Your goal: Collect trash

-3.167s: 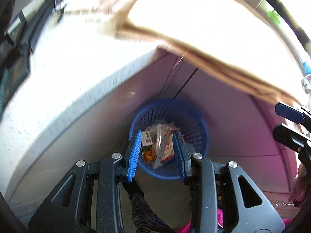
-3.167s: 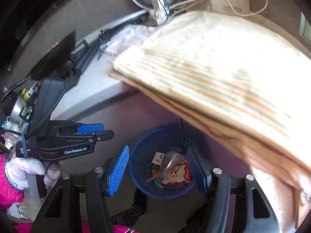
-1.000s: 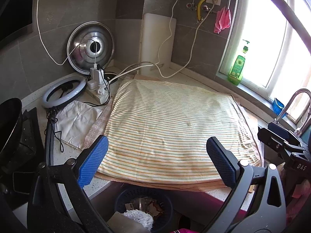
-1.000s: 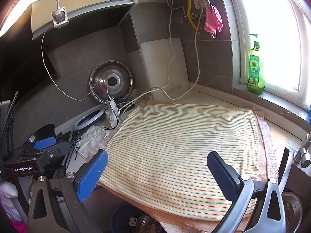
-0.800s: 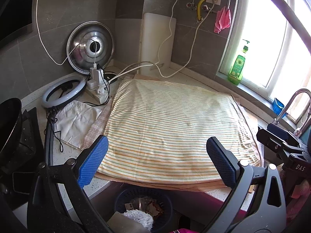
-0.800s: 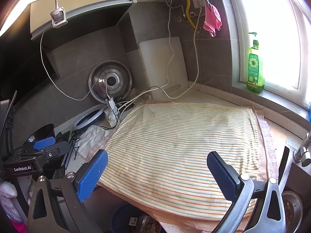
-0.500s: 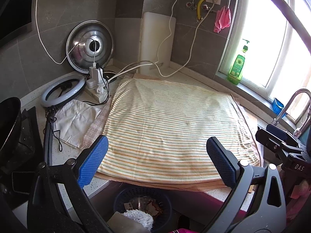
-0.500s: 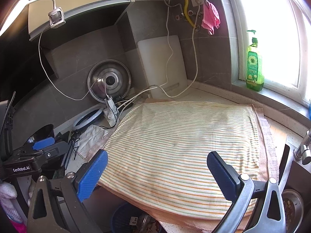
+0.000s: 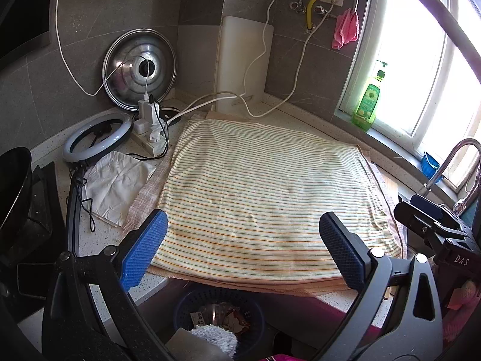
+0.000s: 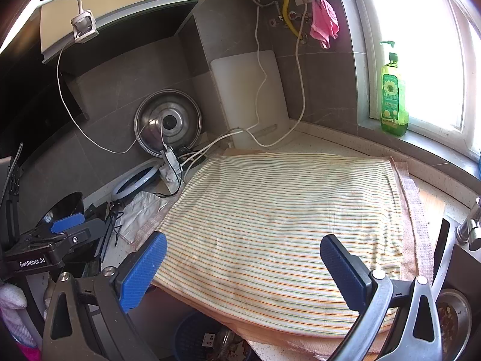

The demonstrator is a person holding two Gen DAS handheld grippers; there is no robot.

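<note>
A blue perforated bin (image 9: pixel 186 307) stands on the floor below the counter edge, holding wrappers and a clear bag (image 9: pixel 228 316); it also shows in the right wrist view (image 10: pixel 189 337). My left gripper (image 9: pixel 240 249) is open and empty, held above the front edge of a striped cloth (image 9: pixel 264 186). My right gripper (image 10: pixel 240 267) is open and empty over the same cloth (image 10: pixel 285 210). No trash shows on the cloth. The left gripper appears at the left of the right wrist view (image 10: pixel 63 225), the right gripper at the right of the left wrist view (image 9: pixel 436 219).
A crumpled white paper (image 9: pixel 117 180), a ring light (image 9: pixel 96 138), a power strip with cables (image 9: pixel 150 132) and a pot lid (image 9: pixel 139 69) sit at the back left. A cutting board (image 9: pixel 243 66) leans on the wall. A soap bottle (image 9: pixel 366 99) and a tap (image 9: pixel 451 159) are at the right.
Since 3.2 s ago both grippers rose from over the bin to counter height, and both opened wider. In the last second the views barely shifted.
</note>
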